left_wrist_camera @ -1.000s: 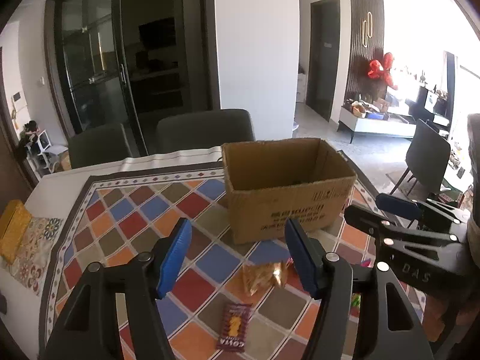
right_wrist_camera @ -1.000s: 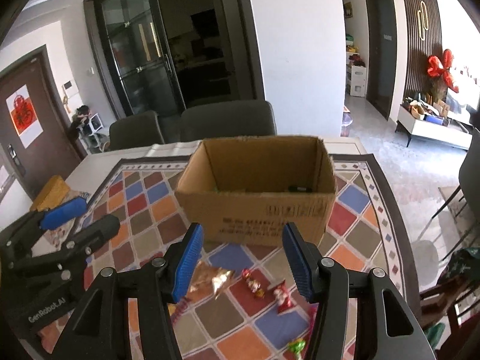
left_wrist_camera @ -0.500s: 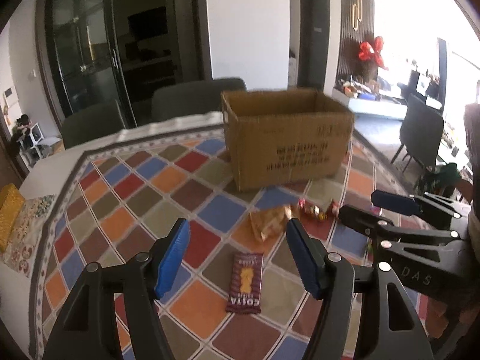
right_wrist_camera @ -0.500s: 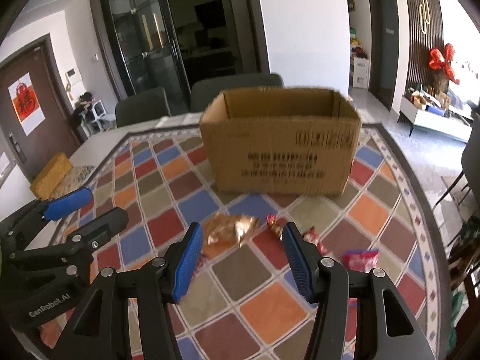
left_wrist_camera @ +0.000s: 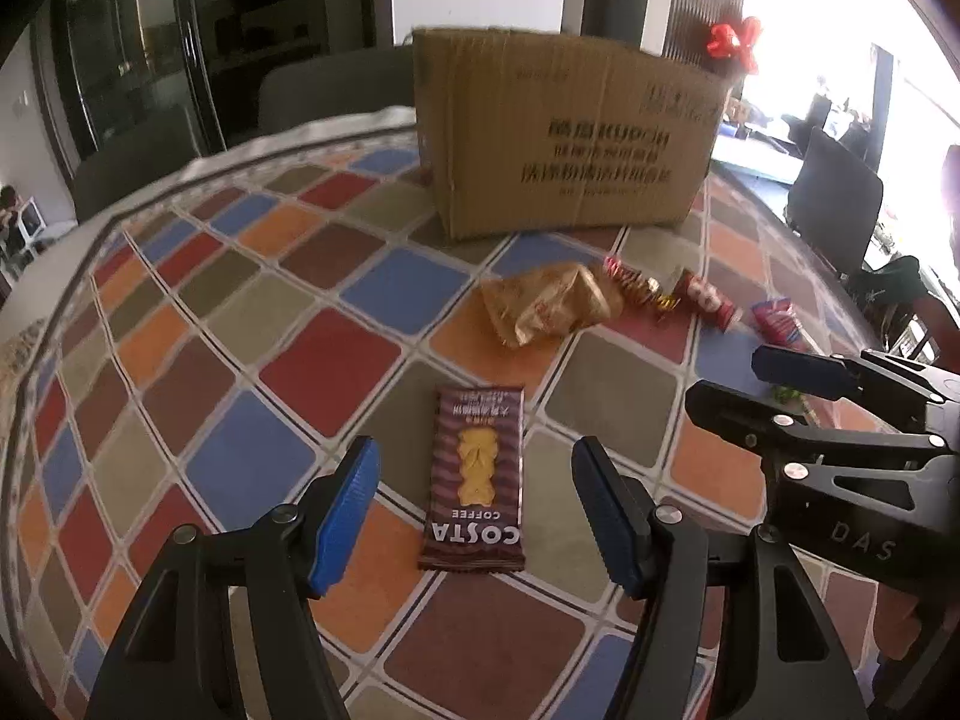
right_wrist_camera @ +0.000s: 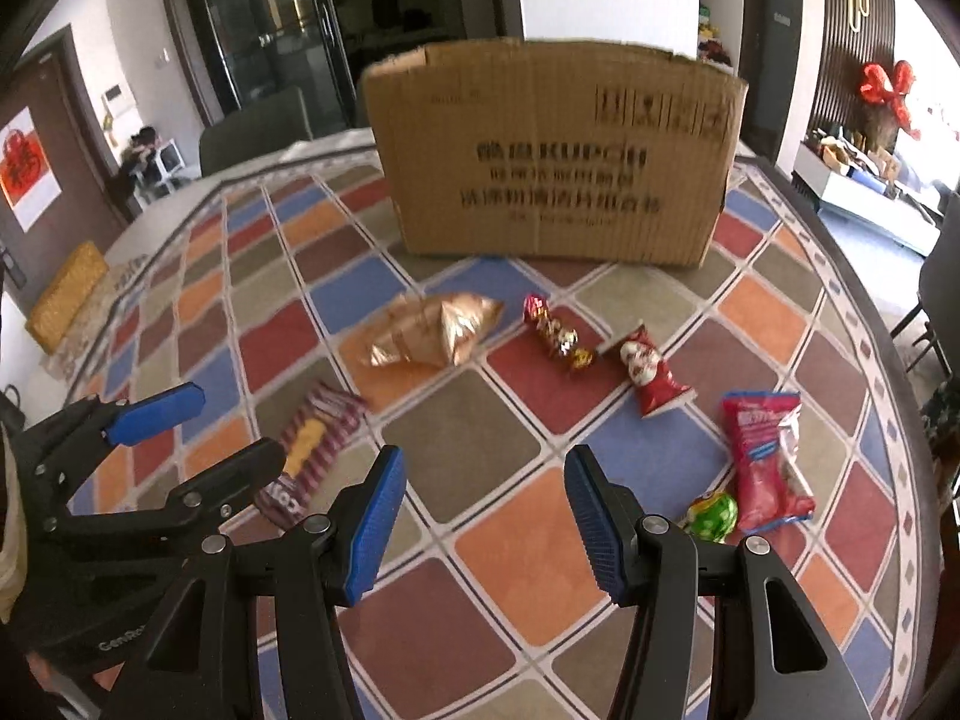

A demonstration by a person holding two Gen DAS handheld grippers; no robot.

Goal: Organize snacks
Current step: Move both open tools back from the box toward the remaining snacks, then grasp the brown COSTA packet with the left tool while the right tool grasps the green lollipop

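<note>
**Both grippers low over the scattered snacks**

The left gripper (left_wrist_camera: 474, 504) hung with its blue-padded fingers (left_wrist_camera: 345, 516) spread wide and nothing pressed between them. In its own view the brown Costa Coffee biscuit packet (left_wrist_camera: 474, 480) lay flat on the patterned tablecloth (left_wrist_camera: 240, 324), framed by the two pads but touched by neither. The right gripper (right_wrist_camera: 483, 516) stood just beside it, its fingers (right_wrist_camera: 591, 528) likewise parted and empty, over a bare patch of cloth.

Beyond the biscuit packet lay a crumpled gold foil bag (right_wrist_camera: 435, 330). Next to it, in a loose row toward the right, were a twist-wrapped candy (right_wrist_camera: 555, 333), a red Santa-printed sweet (right_wrist_camera: 651, 375) and a pink snack pouch (right_wrist_camera: 768, 456). A small green foil-wrapped sweet (right_wrist_camera: 714, 516) sat close to the pouch's near end, just beside the right gripper's outer finger.

The cardboard box (right_wrist_camera: 552, 162) stood upright behind the snacks, near the gold bag but apart from it; its contents could not be seen from this low angle. Dark chairs (left_wrist_camera: 336, 90) stood at the table's far edge.
</note>
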